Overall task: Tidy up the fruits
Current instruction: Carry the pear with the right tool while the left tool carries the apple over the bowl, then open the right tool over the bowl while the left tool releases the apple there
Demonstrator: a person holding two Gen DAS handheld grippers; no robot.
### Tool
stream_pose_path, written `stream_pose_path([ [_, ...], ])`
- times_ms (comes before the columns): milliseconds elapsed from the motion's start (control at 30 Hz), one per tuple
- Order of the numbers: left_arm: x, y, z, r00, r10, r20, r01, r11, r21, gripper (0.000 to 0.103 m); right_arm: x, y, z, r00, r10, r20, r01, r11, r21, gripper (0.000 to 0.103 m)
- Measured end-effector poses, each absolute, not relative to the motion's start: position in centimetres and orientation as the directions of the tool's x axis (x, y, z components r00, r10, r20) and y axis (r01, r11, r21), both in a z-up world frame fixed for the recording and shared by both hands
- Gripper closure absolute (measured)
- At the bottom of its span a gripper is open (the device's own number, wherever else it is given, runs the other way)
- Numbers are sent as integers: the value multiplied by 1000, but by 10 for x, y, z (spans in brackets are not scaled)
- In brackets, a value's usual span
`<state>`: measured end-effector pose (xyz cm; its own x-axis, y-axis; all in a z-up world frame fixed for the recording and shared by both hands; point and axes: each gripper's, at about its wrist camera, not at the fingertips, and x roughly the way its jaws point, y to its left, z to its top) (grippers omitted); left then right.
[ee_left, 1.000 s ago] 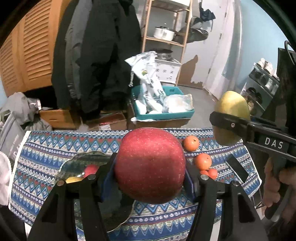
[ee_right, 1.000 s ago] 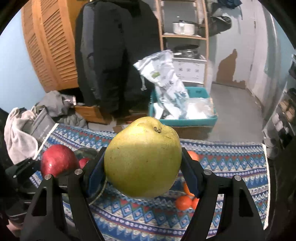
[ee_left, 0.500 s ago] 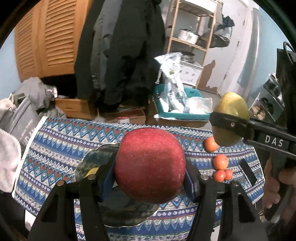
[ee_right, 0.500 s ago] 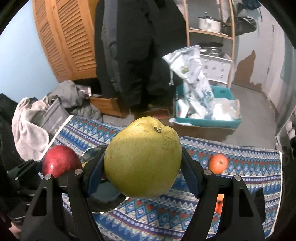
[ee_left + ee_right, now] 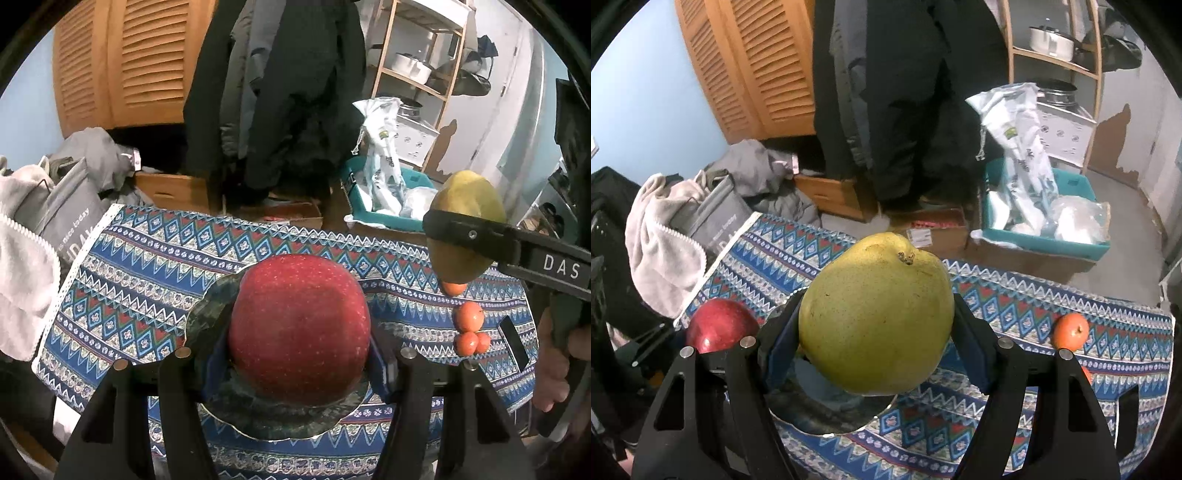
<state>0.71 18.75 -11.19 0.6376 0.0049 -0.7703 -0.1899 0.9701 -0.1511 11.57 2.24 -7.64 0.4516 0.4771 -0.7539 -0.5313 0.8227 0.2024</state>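
Note:
My left gripper [image 5: 299, 332] is shut on a big red apple [image 5: 299, 328] and holds it above a dark green plate [image 5: 210, 310] on the patterned tablecloth. My right gripper [image 5: 877, 332] is shut on a yellow-green pear [image 5: 875, 317], also over the plate [image 5: 820, 410]. The pear [image 5: 467, 206] and the right gripper's finger show at the right of the left wrist view. The apple [image 5: 720, 325] shows at the left of the right wrist view. Several small oranges [image 5: 468, 317] lie on the cloth to the right; one orange [image 5: 1070, 330] shows in the right wrist view.
A dark phone [image 5: 513, 345] lies near the cloth's right edge. A grey towel [image 5: 22, 280] and a grey bag [image 5: 70, 225] hang off the table's left end. Behind the table stand a teal bin [image 5: 1045, 240], cardboard boxes, hanging coats and a shelf.
Both grippers have swung left with their fruit. The plate now sits right under the apple, and the oranges have slid towards the right of both views.

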Motion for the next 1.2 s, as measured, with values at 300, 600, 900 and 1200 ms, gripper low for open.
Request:
stream_pose_path([
  [300, 7, 200, -133, 593, 19, -805, -226, 963, -144, 39, 114, 36, -90, 415, 485, -770, -546, 810, 215, 28],
  [600, 15, 211, -182, 483, -3, -875, -282, 946, -158, 39, 118, 47, -129, 340, 476, -811, -553, 799, 237, 28],
  [900, 19, 215, -230, 378, -2, -926, -321, 938, -133, 39, 118, 57, -175, 254, 455, -854, -556, 791, 256, 28],
  [1200, 23, 220, -261, 301, -29, -953, -344, 929, -137, 39, 116, 61, -200, 180, 469, -864, -550, 777, 307, 28],
])
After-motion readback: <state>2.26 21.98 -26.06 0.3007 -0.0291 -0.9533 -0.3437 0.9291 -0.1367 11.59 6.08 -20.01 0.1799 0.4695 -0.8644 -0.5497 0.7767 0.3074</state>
